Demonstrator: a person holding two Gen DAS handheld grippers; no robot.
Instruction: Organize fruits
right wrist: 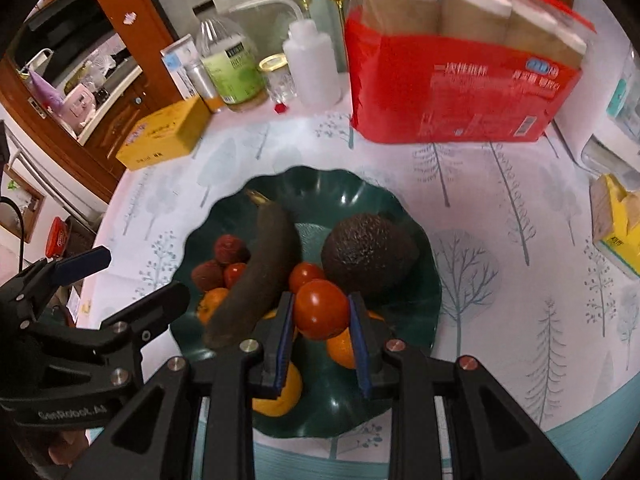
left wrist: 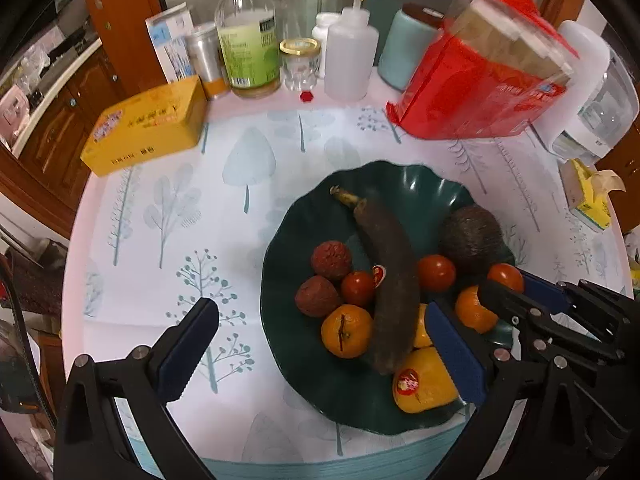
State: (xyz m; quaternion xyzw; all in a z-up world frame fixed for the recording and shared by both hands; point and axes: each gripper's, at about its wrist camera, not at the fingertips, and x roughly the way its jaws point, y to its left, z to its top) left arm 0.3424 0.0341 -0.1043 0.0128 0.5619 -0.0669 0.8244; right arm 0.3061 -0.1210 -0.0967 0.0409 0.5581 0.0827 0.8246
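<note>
A dark green wavy plate (left wrist: 304,220) (right wrist: 416,216) holds a blackened banana (left wrist: 388,280) (right wrist: 260,264), an avocado (left wrist: 472,238) (right wrist: 368,252), two lychees (left wrist: 331,260), tomatoes (left wrist: 436,272), oranges (left wrist: 346,330) and a yellow stickered fruit (left wrist: 424,384). My right gripper (right wrist: 322,312) is shut on a red tomato (right wrist: 320,308) just above the plate's near side; it shows in the left wrist view (left wrist: 502,284) holding that tomato (left wrist: 505,276). My left gripper (left wrist: 320,344) is open and empty over the plate's left edge, its right finger over the fruit.
At the back stand a yellow box (left wrist: 148,128), a green-labelled bottle (left wrist: 248,40), a small jar (left wrist: 300,64), a white squeeze bottle (left wrist: 350,56), a red cup package (left wrist: 480,80) and a white appliance (left wrist: 596,92). A yellow tissue pack (right wrist: 618,228) lies right.
</note>
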